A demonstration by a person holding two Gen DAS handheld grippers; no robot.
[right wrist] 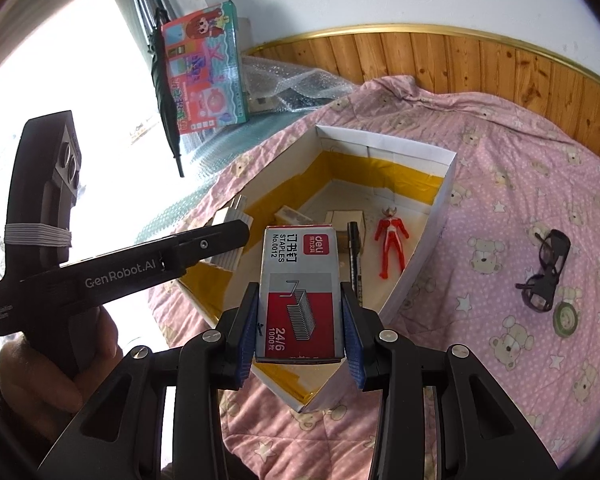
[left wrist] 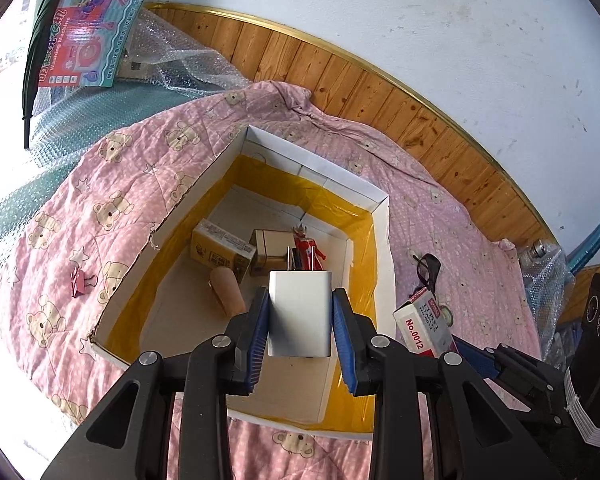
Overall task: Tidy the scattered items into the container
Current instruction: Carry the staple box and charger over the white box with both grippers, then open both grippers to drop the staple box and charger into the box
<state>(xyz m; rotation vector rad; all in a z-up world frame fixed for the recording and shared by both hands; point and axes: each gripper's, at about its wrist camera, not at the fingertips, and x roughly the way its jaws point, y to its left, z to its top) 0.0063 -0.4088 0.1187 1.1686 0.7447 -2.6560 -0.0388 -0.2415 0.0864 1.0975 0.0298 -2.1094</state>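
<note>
Pink bear-print quilt (right wrist: 520, 184) carries box (right wrist: 432, 240), glasses (right wrist: 546, 272), tape roll (right wrist: 565, 316).

Charger (left wrist: 300, 316) hides box floor behind; staple box (right wrist: 299, 292) covers marker (right wrist: 355, 256) partly; toy-box text unreadable.

This is a bedroom in a home. A bed (right wrist: 500, 168) takes up most of both views, spread with a pink quilt (left wrist: 60, 240) printed with teddy bears and stars. Along its far edge runs a wood-panelled headboard (right wrist: 480, 64) with a gold rim, set against a scuffed white wall (left wrist: 420, 20). At the bed's far left corner a child's toy washing-machine box (right wrist: 204, 68) leans by a bright window (right wrist: 60, 80), with loose bubble wrap (left wrist: 172, 52) and a folded dark umbrella (right wrist: 166, 92) beside it.
</note>
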